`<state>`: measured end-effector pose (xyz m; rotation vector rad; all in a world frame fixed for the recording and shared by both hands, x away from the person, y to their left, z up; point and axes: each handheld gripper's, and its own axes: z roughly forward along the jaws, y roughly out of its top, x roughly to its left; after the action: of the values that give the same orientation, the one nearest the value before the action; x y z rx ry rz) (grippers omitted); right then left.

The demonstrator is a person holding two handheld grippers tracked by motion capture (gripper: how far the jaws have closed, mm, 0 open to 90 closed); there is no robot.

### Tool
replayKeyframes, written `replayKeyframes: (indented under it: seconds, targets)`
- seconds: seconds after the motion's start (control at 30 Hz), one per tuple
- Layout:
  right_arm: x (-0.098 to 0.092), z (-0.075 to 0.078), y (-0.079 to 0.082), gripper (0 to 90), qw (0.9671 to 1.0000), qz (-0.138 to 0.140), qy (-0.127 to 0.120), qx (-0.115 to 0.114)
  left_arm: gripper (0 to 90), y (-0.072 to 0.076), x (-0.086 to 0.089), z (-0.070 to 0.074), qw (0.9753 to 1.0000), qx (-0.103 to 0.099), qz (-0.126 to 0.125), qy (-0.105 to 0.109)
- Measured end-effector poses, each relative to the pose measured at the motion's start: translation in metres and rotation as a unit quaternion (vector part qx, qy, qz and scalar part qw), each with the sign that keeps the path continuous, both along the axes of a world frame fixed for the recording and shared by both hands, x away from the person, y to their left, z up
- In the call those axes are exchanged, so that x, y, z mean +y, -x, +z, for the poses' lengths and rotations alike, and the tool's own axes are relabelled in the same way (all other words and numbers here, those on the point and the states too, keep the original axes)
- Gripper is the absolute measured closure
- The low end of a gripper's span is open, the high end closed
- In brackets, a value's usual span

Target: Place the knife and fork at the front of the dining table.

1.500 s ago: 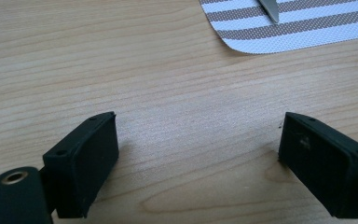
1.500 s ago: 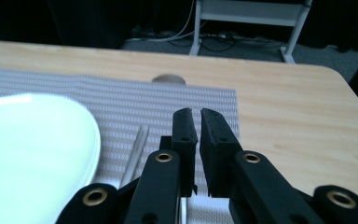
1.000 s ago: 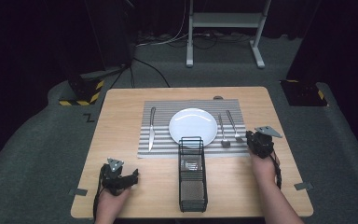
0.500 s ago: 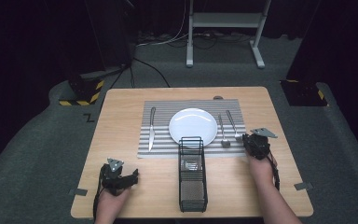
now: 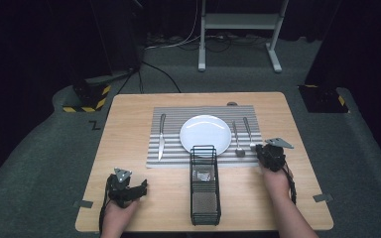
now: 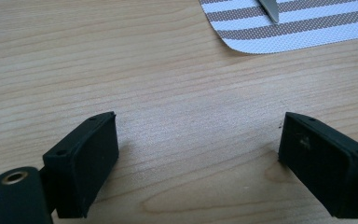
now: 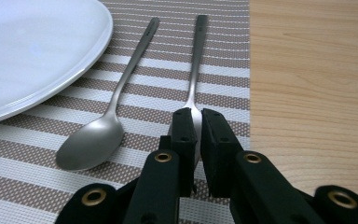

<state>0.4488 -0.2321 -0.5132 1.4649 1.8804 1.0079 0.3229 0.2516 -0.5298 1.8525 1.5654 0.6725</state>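
- The right gripper (image 7: 196,122) has its jaws pinched on the lower end of a slim utensil (image 7: 196,60); its head is hidden between the pads, so I cannot tell what kind it is.
- The utensil lies flat on the striped placemat (image 7: 158,88), just inside the mat's right edge, with bare wooden table (image 7: 317,70) open to its right.
- Its long axis runs away from the person, handle tip pointing to the far side of the table, nearly parallel to the spoon (image 7: 109,102) just to its left.
- The spoon sits between the utensil and the white plate (image 7: 32,51), bowl end nearest the person, apart from both.
- In the high view the right gripper (image 5: 270,156) sits at the mat's near right corner, with the wire basket (image 5: 204,183) to its left and free tabletop behind the hand.
- The high view also shows a knife (image 5: 161,136) left of the plate.
- The left gripper (image 6: 198,154) hovers low over bare wood with its jaws spread wide and nothing between them; a mat corner and the knife tip show beyond.
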Motion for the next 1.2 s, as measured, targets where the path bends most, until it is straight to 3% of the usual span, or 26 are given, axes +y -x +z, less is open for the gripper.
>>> replayKeyframes:
  seconds: [0.13,0.37,0.57,0.6,0.7,0.8,1.0,1.07,1.2]
  targets:
    - [0.002,0.000,0.001,80.2,1.0000,0.001,-0.001,-0.002,11.8,0.000,0.000,0.000,1.0000,0.000,0.000,0.000]
    - [-0.001,0.010,0.013,70.4,0.9996,0.002,0.003,-0.027,11.8,0.000,0.000,0.000,1.0000,0.000,0.000,0.000]
    - [-0.010,0.012,0.034,58.3,0.9992,0.002,0.000,-0.039,11.9,0.000,0.000,0.000,1.0000,0.000,0.000,0.000]
    - [-0.014,0.011,0.043,52.0,0.9993,0.004,0.006,-0.037,11.8,0.000,0.000,0.000,1.0000,0.000,0.000,0.000]
    - [-0.017,0.009,0.050,46.8,0.9995,0.006,0.010,-0.028,11.9,0.000,0.000,0.000,1.0000,0.000,0.000,-0.001]
    - [-0.027,0.003,0.070,34.8,0.9997,0.013,0.023,-0.004,12.0,0.000,0.000,0.000,1.0000,0.000,0.001,-0.001]
    - [-0.042,-0.004,0.095,25.5,0.9985,0.019,0.046,0.021,12.1,0.000,0.000,0.000,1.0000,0.000,0.001,-0.001]
    - [-0.051,-0.009,0.105,20.6,0.9972,0.021,0.053,0.047,12.1,0.001,0.000,0.000,1.0000,0.000,0.001,-0.001]
    - [-0.060,-0.011,0.108,16.3,0.9971,0.032,0.037,0.059,12.1,0.001,0.000,0.000,1.0000,0.000,0.001,-0.001]
